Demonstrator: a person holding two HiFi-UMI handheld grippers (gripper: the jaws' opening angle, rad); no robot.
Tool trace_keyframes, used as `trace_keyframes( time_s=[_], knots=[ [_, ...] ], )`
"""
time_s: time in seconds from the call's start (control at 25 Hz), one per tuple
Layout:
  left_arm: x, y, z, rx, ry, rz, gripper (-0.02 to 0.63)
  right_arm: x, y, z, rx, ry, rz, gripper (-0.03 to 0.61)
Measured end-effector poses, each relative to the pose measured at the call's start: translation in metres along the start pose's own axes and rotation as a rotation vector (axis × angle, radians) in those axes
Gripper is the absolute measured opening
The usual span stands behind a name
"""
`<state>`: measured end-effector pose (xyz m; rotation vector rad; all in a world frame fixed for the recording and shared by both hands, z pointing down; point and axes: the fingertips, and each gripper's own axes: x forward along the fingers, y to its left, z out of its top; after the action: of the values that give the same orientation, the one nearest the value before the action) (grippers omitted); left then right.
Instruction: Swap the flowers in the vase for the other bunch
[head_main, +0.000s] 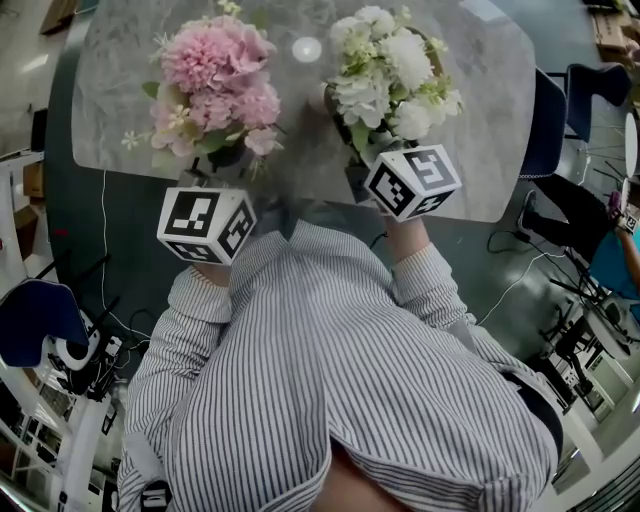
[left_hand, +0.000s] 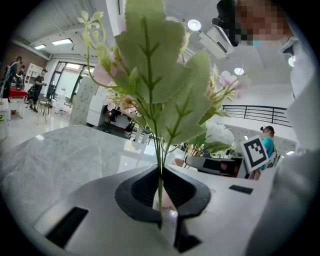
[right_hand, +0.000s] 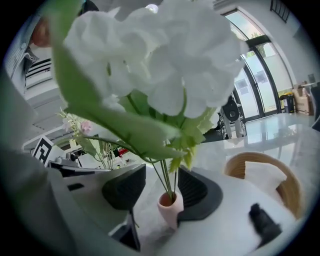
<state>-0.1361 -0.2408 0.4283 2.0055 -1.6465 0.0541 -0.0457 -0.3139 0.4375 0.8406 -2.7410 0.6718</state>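
A pink bunch of flowers (head_main: 215, 75) stands over the left of the marble table (head_main: 120, 120). My left gripper (head_main: 225, 165) is shut on its thin green stems (left_hand: 160, 165), and its leaves (left_hand: 150, 75) fill the left gripper view. A white bunch (head_main: 390, 75) stands to the right. Its stems go down into a small pink vase (right_hand: 169, 207). My right gripper (right_hand: 162, 187) is open around that vase. The right pad is close beside the vase and the left pad stands well apart. In the head view the flowers hide the vase and both pairs of jaws.
A wicker basket (right_hand: 265, 175) with a white cloth in it sits on the table just right of the vase. Dark chairs (head_main: 545, 125) stand by the table's right edge. The person's striped shirt (head_main: 340, 380) fills the near side.
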Motion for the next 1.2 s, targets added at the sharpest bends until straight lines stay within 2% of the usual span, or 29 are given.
trace_keyframes(
  time_s=[0.64,0.96,1.2],
  knots=[
    [-0.034,-0.018,-0.001,0.042,-0.02,-0.045,0.034,-0.045,0.016,-0.015,0.038,-0.029,-0.07,0.202],
    [-0.068,-0.019,-0.003,0.066,-0.045,-0.077,0.034,-0.076,0.052,-0.021,0.048,-0.067,-0.064,0.201],
    [-0.082,-0.025,0.002,0.076,-0.061,-0.129,0.034,-0.098,0.074,-0.012,0.017,-0.113,-0.082,0.201]
  ],
)
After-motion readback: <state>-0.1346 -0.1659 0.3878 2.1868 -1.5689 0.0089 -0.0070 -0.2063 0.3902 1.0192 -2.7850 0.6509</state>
